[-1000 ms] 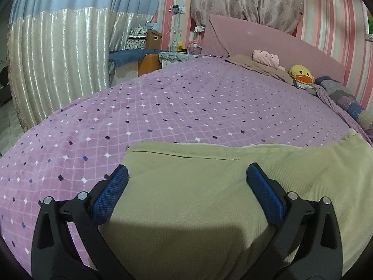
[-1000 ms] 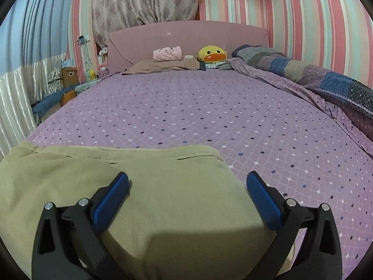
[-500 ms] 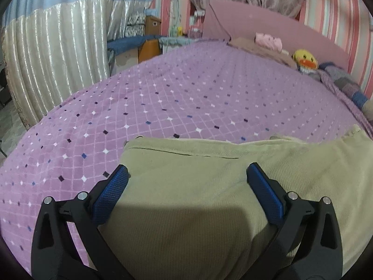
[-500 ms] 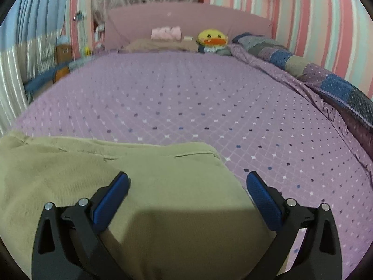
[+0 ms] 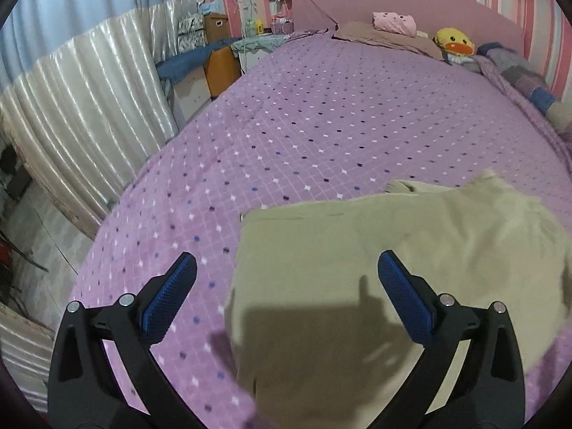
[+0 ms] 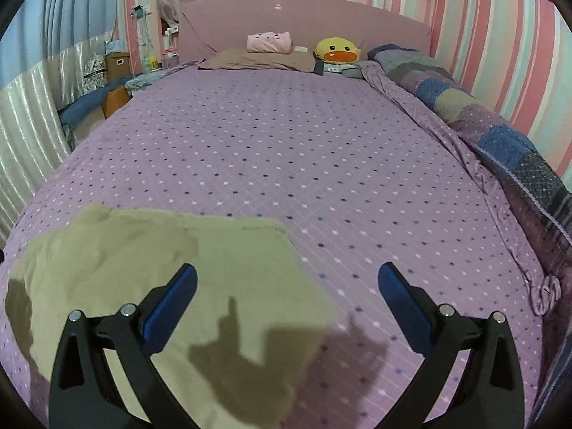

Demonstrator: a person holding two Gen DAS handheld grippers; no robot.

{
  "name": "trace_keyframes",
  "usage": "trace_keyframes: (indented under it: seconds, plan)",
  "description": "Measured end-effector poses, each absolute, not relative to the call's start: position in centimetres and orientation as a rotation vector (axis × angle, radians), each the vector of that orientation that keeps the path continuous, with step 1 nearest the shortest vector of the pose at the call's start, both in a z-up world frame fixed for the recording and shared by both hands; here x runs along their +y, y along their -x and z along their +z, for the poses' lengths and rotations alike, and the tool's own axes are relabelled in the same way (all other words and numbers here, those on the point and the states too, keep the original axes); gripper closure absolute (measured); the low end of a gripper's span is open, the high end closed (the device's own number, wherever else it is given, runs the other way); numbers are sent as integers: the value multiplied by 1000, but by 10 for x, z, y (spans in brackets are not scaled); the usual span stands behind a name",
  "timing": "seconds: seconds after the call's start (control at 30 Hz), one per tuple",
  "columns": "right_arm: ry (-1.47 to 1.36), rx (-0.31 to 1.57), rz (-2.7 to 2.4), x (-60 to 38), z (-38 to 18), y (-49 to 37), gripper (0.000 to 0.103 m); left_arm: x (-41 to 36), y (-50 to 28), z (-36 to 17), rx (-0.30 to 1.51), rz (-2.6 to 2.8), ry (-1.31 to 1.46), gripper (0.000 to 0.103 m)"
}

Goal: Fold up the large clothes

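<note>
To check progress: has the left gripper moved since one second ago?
Yes. The left gripper has moved left: the khaki garment edge now lies between its fingers.

olive-green knit garment [image 5: 357,286]: plain, unpatterned | quilted bedspread [image 6: 304,150]: lilac, white and dark-blue diamond dots | patchwork quilt [image 6: 500,132], far right: blue, grey, purple squares | duck plush [image 6: 337,51], far: yellow, orange bill | padded headboard [image 6: 304,14]: plain pink | wall [image 6: 500,35]: pink-white-green stripes | gripper pads [image 5: 168,296]: blue on black arms

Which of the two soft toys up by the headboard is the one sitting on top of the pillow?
The pink roll-shaped plush toy lies on the brown pillow; the yellow duck plush sits beside it to the right.
</note>
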State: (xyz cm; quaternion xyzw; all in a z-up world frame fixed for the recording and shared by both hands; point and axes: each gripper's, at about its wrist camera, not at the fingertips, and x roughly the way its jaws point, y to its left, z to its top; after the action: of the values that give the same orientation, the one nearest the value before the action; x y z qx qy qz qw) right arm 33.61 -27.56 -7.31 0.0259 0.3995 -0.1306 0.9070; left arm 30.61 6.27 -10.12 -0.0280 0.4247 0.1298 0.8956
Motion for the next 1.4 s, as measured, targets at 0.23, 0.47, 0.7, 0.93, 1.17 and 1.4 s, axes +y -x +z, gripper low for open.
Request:
trace_keyframes:
  seconds: [0.23,0.47,0.7,0.93,1.17,1.4]
  plan:
    - [-144,908,-163,-291,-106,-290,2,84,-245,-122,929,295,174,3]
    - [-275,895,-111,-300,-146,-262,2,106,-213,-168,1006,308,237,3]
    - [-321,908,-73,-307,-180,-262,2,103,-213,-194,1024,242,242,3]
    - [-408,910,10,-309,-208,-275,2,102,-206,-209,1020,205,244,3]
    - [-534,920,118,-316,-238,-285,2,105,-209,-218,1025,191,273,3]
    - [-558,965,173,-308,-254,-302,2,104,-217,-218,1026,171,238,3]
